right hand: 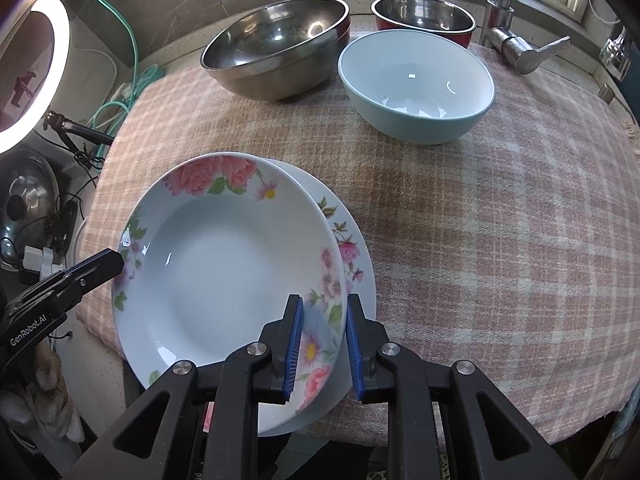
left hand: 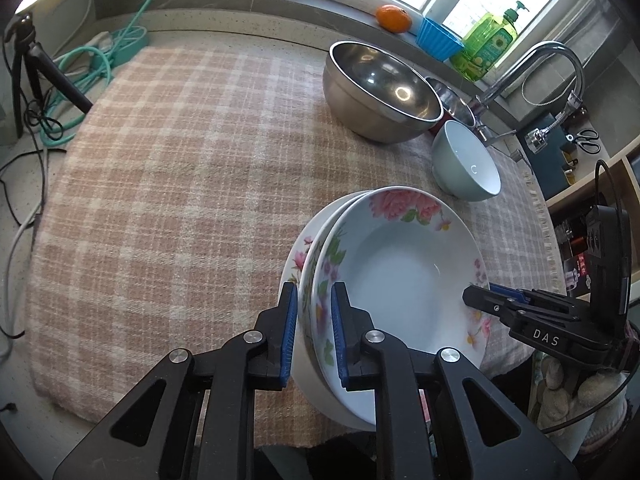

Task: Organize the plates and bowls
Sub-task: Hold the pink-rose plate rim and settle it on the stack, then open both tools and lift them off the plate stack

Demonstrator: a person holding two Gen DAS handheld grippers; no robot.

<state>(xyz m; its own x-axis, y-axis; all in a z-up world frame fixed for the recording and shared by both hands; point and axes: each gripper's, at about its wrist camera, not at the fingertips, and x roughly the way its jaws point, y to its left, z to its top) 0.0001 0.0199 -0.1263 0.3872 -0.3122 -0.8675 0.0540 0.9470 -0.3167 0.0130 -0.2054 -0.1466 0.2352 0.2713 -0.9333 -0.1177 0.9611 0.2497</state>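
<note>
upper floral plate (right hand: 224, 264) sat skewed on lower plate (right hand: 356, 264) | left gripper (left hand: 314, 336) straddled its left rim, pads slightly apart, grip uncertain | right gripper (right hand: 324, 344) likewise on right rim

Checked cloth (right hand: 480, 240) covers counter (left hand: 24, 240); bowls, plates atop.

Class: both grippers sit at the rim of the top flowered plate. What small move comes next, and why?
Probably spread both grippers and back off: the top plate already rests on the lower plate, with the left gripper and right gripper straddling opposite edges.
</note>
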